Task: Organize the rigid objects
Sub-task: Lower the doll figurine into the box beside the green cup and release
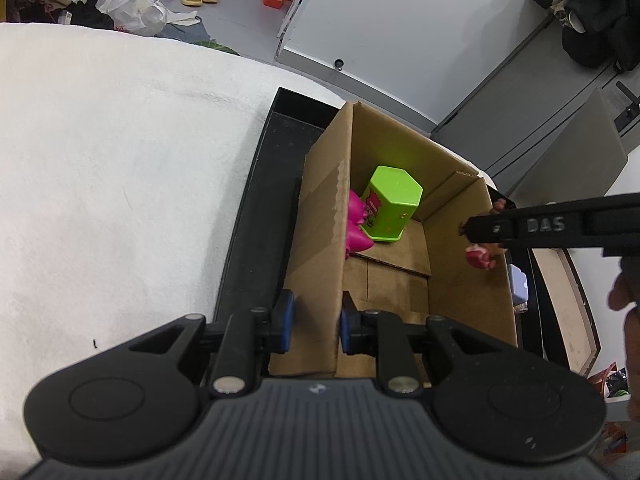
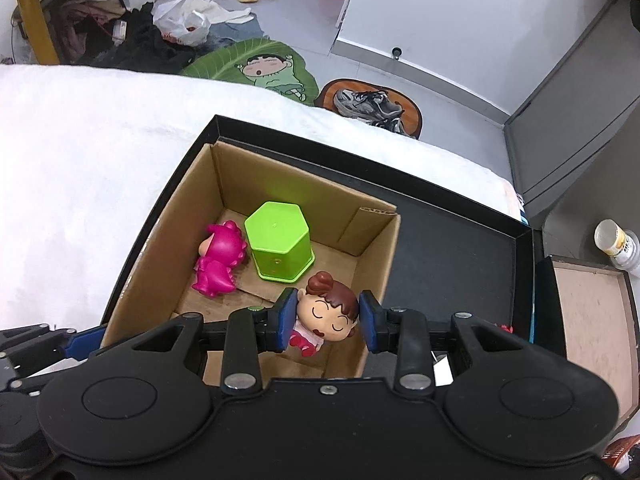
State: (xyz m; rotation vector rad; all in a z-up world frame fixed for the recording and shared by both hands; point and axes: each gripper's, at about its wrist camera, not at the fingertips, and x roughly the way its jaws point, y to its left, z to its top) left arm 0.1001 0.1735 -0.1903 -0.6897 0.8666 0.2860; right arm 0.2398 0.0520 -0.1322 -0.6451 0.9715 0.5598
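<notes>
Two toys lie in one box [image 2: 224,184]; right gripper [image 2: 328,316] clamps a third, left gripper [image 1: 316,320] pinches its wall.

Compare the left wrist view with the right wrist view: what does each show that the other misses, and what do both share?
Only the left wrist view shows the left gripper clamped on the cardboard box's near wall, and the right gripper from the side. Only the right wrist view shows the brown-haired figurine's closed-eyed face between the right gripper's pads, plus a white bottle and grey sneakers beyond. Both show the green hexagonal container and the pink figurine inside the cardboard box, which sits in a black tray.
</notes>
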